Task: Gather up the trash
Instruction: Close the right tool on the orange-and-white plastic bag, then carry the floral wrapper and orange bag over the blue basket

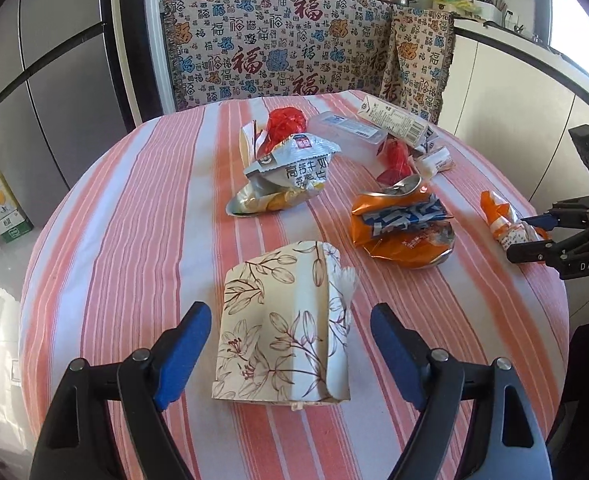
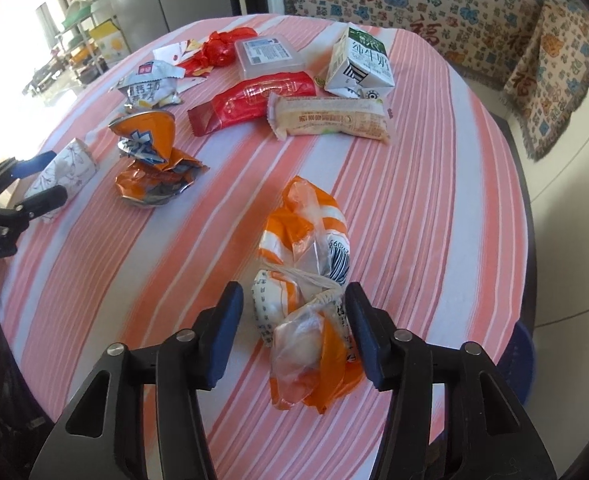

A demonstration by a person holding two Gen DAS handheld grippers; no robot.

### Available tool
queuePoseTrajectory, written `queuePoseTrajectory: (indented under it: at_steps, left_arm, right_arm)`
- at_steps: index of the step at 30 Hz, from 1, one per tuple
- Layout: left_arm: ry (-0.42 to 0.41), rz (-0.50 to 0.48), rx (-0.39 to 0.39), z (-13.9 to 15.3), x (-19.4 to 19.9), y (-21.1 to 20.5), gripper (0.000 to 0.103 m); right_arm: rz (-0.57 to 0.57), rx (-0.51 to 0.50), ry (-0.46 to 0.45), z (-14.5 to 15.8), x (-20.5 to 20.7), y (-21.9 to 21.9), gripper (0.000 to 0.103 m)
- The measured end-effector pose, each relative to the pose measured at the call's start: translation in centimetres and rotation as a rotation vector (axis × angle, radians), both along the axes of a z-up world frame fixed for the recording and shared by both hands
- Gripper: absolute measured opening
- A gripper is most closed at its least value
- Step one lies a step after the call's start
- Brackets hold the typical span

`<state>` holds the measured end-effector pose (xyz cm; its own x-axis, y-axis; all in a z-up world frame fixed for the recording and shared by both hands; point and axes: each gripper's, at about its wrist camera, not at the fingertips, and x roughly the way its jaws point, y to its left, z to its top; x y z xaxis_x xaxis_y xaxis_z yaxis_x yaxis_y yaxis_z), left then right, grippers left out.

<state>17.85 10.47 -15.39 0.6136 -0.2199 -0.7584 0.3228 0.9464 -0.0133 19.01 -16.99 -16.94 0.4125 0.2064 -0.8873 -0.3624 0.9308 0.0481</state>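
The right claw [image 2: 292, 334] gapes around a light, crinkly orange-and-white plastic wrapper [image 2: 306, 280], best pinched at its knotted middle.

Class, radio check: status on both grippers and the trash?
Left gripper open around floral paper cup. Right gripper open, straddling orange plastic wrapper. Nothing lifted. Path clear.
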Motion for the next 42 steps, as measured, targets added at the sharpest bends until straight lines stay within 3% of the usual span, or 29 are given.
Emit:
queuePoseTrajectory:
  at_steps: [2, 3, 8, 9, 10, 22, 32, 42]
  left_arm:
    - [0.019, -0.008, 0.005, -0.1, 0.1, -0.1, 0.056]
    - [0.029, -0.004, 0.009, -0.3, 0.2, -0.1, 0.050]
    - [0.002, 0.003, 0.041, -0.3, -0.5, -0.2, 0.039]
    - [-0.003, 0.006, 0.044, -0.2, -0.6, -0.3, 0.038]
    - [-0.003, 0.008, 0.039, -0.2, -0.7, -0.1, 0.038]
    - [-0.043, 0.034, -0.130, 4.3, -3.3, 0.9, 0.036]
    - [-0.050, -0.115, -0.192, 7.1, -4.0, -7.8, 0.036]
    - [0.005, -0.334, -0.257, 6.8, -4.2, -23.9, 0.036]
  right_arm:
    - [-0.006, 0.000, -0.005, 0.4, 0.0, -0.1, 0.066]
    - [-0.009, -0.001, -0.011, 0.7, 0.0, -0.1, 0.069]
    - [0.011, -0.026, 0.012, 0.7, 0.9, 0.7, 0.069]
    - [0.003, -0.031, 0.017, 0.5, 1.1, 0.7, 0.062]
    - [-0.011, -0.024, 0.020, 0.5, 1.2, 0.5, 0.044]
    - [-0.051, 0.130, -0.062, 3.9, -1.6, -2.3, 0.044]
    - [-0.161, 0.196, -0.115, 6.2, -3.9, -10.0, 0.044]
    - [-0.386, 0.163, -0.105, 5.6, -5.9, -22.8, 0.044]
